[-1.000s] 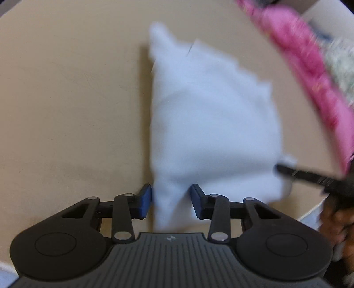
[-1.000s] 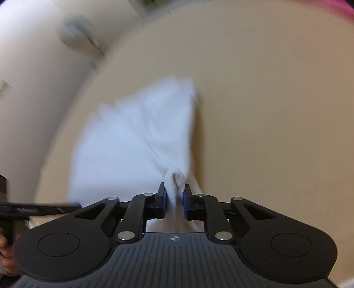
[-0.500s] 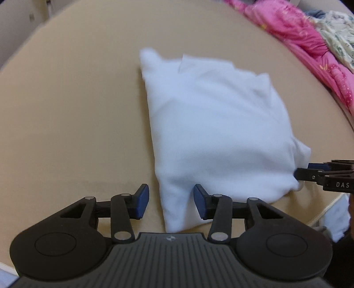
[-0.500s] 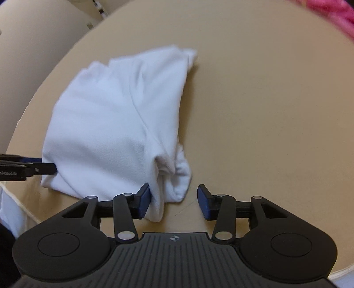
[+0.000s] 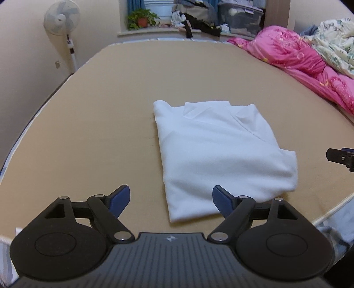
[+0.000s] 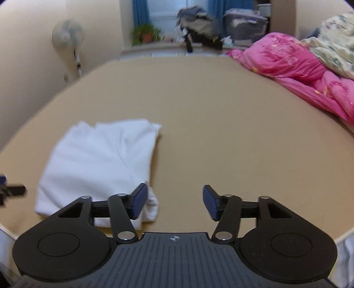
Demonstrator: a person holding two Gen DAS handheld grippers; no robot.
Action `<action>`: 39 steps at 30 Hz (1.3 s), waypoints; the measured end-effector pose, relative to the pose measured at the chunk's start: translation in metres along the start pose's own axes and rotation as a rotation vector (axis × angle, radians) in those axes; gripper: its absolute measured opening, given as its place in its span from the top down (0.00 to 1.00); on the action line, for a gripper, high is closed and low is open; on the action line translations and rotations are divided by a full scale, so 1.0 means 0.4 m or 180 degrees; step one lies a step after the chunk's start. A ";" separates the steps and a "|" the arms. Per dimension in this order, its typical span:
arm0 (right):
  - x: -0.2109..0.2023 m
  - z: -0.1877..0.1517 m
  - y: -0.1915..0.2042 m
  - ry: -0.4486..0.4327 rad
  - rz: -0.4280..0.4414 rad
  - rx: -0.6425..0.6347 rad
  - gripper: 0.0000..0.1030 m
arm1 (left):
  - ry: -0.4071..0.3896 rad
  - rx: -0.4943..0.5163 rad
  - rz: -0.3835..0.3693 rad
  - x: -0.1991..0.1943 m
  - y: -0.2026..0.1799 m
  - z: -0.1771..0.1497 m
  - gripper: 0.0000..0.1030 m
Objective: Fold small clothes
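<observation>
A white garment (image 5: 219,152) lies folded into a rough rectangle on the tan bed surface (image 5: 99,124). My left gripper (image 5: 171,200) is open and empty, held back from the garment's near edge. My right gripper (image 6: 174,202) is open and empty; its left finger sits over the garment's near right corner in the right wrist view, where the garment (image 6: 99,164) lies at the left. Each gripper's tip shows at the edge of the other's view.
A pink quilt (image 5: 309,64) and a floral blanket (image 5: 334,46) lie along the bed's right side. A standing fan (image 5: 63,26) is at the far left by the wall. A potted plant (image 5: 141,20) and cluttered storage boxes (image 5: 239,17) sit on the windowsill behind.
My right gripper let go of the garment's corner and opened. Both grippers opened wider and pulled back and up, so the folded garment lies farther away in both views.
</observation>
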State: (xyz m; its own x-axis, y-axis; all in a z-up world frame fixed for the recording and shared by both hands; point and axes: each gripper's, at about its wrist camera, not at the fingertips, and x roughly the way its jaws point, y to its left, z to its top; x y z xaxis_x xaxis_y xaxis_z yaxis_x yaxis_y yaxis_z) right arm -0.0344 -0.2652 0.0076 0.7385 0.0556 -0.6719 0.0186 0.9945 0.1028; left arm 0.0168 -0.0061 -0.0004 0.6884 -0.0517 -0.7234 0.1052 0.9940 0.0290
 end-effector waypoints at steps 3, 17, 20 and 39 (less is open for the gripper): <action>-0.076 -0.022 0.021 -0.0167 0.0085 0.0066 0.29 | -0.0075 -0.0034 0.0041 -0.046 -0.018 -0.032 0.07; -0.136 -0.090 0.119 -0.0064 0.0105 -0.0055 0.16 | -0.0159 -0.0130 -0.0007 -0.115 -0.092 -0.105 0.07; -0.121 -0.092 0.124 -0.0017 0.0103 -0.0045 0.16 | -0.0106 -0.0216 -0.0037 -0.087 -0.090 -0.093 0.07; -0.060 -0.079 0.147 0.0047 0.0151 -0.0131 0.16 | -0.0075 -0.0327 -0.0157 -0.028 -0.072 -0.062 0.01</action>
State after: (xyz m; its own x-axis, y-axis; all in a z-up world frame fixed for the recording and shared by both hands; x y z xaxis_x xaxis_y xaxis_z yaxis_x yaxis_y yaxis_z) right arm -0.0724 -0.2051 0.0065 0.7279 0.1037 -0.6778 -0.0441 0.9935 0.1046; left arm -0.0118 -0.0316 -0.0103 0.7010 -0.1017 -0.7059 0.0661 0.9948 -0.0777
